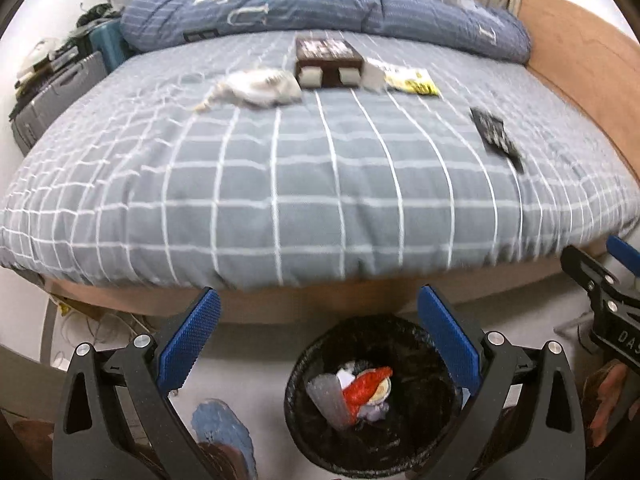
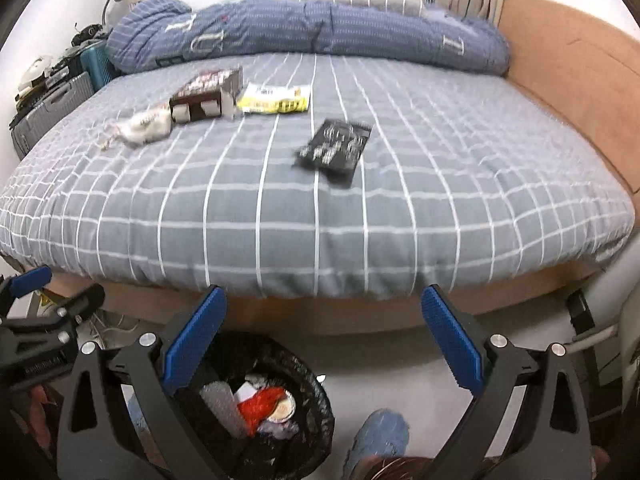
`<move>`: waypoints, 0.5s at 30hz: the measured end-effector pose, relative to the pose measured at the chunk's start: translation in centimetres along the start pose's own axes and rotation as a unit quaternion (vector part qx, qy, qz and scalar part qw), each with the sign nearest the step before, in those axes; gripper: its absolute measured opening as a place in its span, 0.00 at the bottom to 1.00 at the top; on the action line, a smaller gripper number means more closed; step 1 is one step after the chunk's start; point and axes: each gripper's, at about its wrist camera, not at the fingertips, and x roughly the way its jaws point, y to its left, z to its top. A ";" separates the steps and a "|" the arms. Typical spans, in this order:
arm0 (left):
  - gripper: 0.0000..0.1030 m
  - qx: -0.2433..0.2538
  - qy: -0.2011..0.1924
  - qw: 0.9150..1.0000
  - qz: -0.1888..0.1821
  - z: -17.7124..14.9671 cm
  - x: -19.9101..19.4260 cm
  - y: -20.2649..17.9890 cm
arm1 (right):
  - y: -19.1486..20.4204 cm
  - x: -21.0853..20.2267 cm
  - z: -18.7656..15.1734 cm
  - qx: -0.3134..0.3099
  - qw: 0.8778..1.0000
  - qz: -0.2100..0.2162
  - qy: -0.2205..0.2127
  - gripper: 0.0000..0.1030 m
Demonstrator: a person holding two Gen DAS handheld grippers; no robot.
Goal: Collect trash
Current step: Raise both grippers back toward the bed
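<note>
Both grippers empty over the bin, trash left on the bed.

My left gripper (image 1: 319,312) has its jaws spread wide with nothing between them; the black-lined bin (image 1: 372,400) sits on the floor at 6 o'clock in its view, holding a red wrapper (image 1: 366,388), a grey bubble-wrap piece (image 1: 328,398) and a round foil-lidded cup (image 2: 285,408). My right gripper (image 2: 322,312) is also wide apart and empty, with the bin at 7 o'clock under its left finger. On the grey checked bed (image 2: 320,208), I see a black packet (image 2: 334,148) near 12, a yellow packet (image 2: 276,98), a brown box (image 2: 206,92) and a white crumpled bag (image 2: 144,126) toward 11. Folded blue duvet (image 2: 304,28) lies at the far end.
</note>
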 end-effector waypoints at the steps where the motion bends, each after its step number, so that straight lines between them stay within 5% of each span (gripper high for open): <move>1: 0.94 -0.003 -0.007 1.000 0.001 0.6 -0.2 0.4 | -0.1 0.0 0.4 0.003 1.000 0.002 -0.002 0.91; 15: 0.94 -0.050 -0.034 0.998 0.020 6.6 1.3 5.9 | -1.5 2.0 4.3 0.017 1.000 0.008 -0.001 0.88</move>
